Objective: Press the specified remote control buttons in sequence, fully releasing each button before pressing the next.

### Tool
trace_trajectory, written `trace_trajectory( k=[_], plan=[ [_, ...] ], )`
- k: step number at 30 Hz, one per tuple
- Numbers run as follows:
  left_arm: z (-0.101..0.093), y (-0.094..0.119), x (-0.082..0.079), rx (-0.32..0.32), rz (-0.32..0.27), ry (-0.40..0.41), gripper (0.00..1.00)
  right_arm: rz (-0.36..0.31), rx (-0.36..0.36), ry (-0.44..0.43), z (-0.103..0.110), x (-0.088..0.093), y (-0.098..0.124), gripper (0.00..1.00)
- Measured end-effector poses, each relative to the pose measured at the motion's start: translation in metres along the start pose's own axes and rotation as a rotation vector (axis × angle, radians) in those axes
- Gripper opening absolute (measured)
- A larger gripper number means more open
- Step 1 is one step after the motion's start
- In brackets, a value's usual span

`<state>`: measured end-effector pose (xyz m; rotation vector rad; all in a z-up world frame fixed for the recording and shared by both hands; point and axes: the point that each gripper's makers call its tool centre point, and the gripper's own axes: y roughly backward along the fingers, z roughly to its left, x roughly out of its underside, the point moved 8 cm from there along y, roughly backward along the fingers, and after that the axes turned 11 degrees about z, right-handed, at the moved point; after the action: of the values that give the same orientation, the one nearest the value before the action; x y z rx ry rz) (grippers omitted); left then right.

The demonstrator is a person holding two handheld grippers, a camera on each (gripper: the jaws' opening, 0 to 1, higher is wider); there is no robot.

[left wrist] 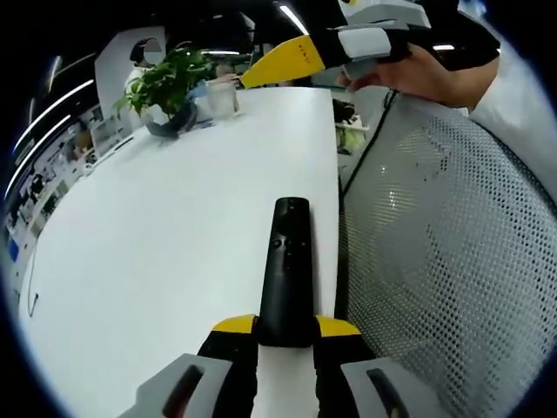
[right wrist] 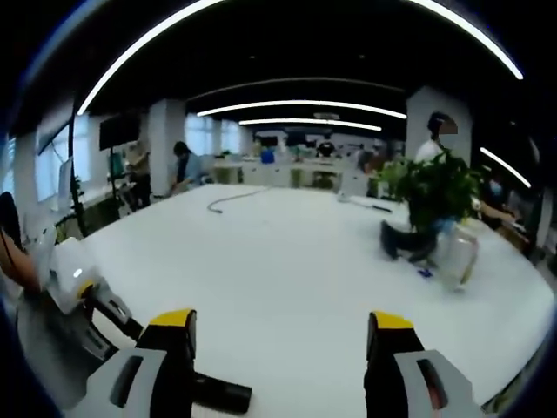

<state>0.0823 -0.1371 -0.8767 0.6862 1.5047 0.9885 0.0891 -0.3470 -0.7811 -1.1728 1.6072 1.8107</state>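
The left gripper (left wrist: pixel 285 335) held the black remote control (left wrist: pixel 287 274) by its near end, the remote lying along the white table (left wrist: pixel 157 252) close to the edge beside the mesh chair (left wrist: pixel 444 252). The right gripper (right wrist: pixel 283 348) hovered above that table, jaws wide and empty. A hard press could likely tip the remote in the clamp or push it over that edge.

Remote (left wrist: pixel 285 274) near end hidden between left tool (left wrist: pixel 285 335) tips; button markings illegible.
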Motion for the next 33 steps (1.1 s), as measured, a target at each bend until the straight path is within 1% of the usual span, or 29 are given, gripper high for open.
trace_trajectory(
  k=[2,5,8,11,13,16,18,20,22,26,30,33],
  plan=[
    [0.003,0.001,0.001,-0.007,0.005,-0.013,0.22,-0.004,0.008,0.000,-0.001,0.000,0.000,0.84],
    [0.010,0.003,0.002,-0.014,0.011,-0.022,0.22,0.010,0.013,-0.004,-0.001,0.001,-0.002,0.87],
    [0.018,0.004,0.003,-0.024,0.016,-0.031,0.22,-0.001,0.023,0.002,-0.002,0.000,-0.001,0.90],
    [0.026,0.006,0.001,-0.040,0.020,-0.056,0.22,0.002,0.033,0.003,-0.003,0.001,-0.002,0.96],
    [0.032,0.008,-0.001,-0.044,0.023,-0.069,0.22,0.007,0.037,0.006,-0.003,0.002,-0.004,0.98],
    [0.040,0.008,-0.002,-0.051,0.028,-0.078,0.22,0.026,0.031,0.013,-0.001,0.003,-0.005,0.99],
    [0.047,0.009,-0.003,-0.058,0.035,-0.081,0.22,0.011,0.037,0.021,-0.001,0.002,-0.004,0.99],
    [0.056,0.009,-0.003,-0.067,0.036,-0.077,0.22,0.009,0.039,0.018,-0.002,0.002,-0.004,0.98],
    [0.067,0.011,-0.003,-0.087,0.045,-0.076,0.22,0.025,0.035,0.007,-0.003,0.003,-0.005,0.97],
    [0.085,0.016,-0.003,-0.114,0.051,-0.075,0.22,0.009,0.034,0.009,-0.002,0.001,-0.003,0.94],
    [0.101,0.020,-0.005,-0.135,0.065,-0.084,0.22,0.024,0.030,0.008,-0.002,0.003,-0.004,0.95],
    [0.113,0.023,-0.008,-0.146,0.073,-0.093,0.22,0.020,0.031,0.017,-0.001,0.003,-0.004,0.94]
  ],
)
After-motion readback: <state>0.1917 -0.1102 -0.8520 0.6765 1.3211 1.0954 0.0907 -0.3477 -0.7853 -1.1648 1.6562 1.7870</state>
